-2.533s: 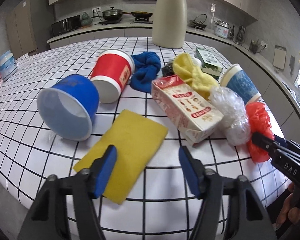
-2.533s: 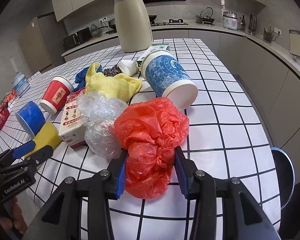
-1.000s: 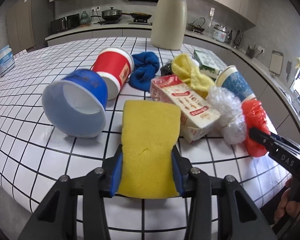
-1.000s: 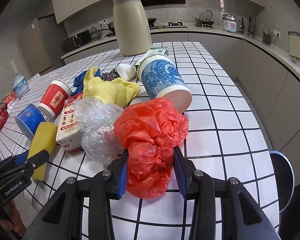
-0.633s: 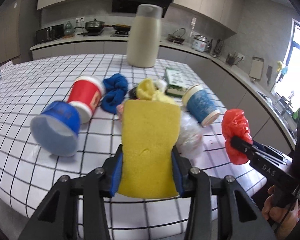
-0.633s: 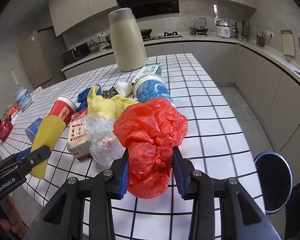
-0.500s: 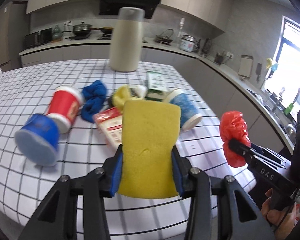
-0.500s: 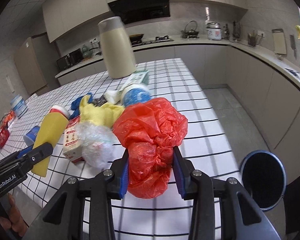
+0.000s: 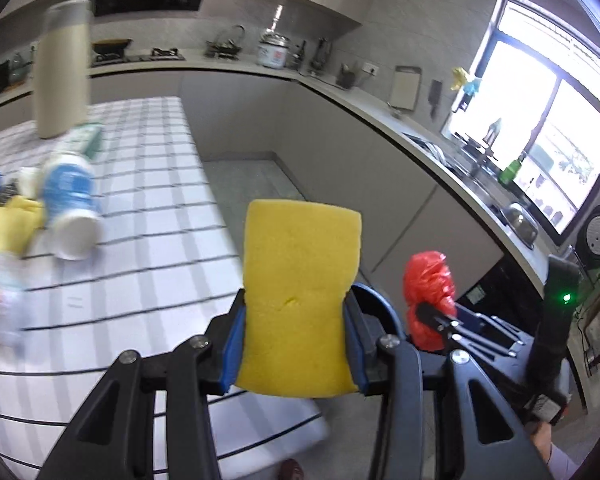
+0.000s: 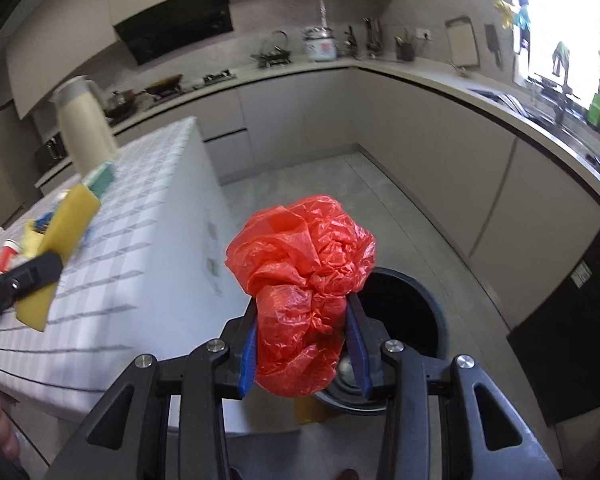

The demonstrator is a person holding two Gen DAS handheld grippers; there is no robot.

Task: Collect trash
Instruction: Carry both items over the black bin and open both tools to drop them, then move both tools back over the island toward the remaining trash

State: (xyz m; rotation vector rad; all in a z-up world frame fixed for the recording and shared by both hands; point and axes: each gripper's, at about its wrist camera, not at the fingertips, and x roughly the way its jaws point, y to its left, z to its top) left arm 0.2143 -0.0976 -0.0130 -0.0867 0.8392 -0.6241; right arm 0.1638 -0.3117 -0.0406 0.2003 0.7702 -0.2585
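The yellow sponge [image 9: 300, 300] stands upright between the blue pads of the left gripper [image 9: 296, 344], which pinch its lower half from both sides; it is held in the air past the edge of the checked table [image 9: 140, 240]. In the right wrist view the same sponge [image 10: 66, 232] shows at the left, over the table top. The crumpled red plastic bag [image 10: 300, 300] is squeezed between the pads of the right gripper [image 10: 302, 344], its upper bulk bulging above the fingers. It hangs above the floor, just in front of the dark round bin [image 10: 404, 312], whose open mouth shows behind and to the right of the bag. From the left wrist view the red bag [image 9: 428, 292] sits to the right of the sponge, clamped in the other tool. On the table lie a blue-and-white paper cup [image 9: 70, 208] on its side, a yellow cloth [image 9: 4, 224] beside it, and a tall cream jug [image 9: 62, 68] standing further back. Kitchen counters run along the walls.
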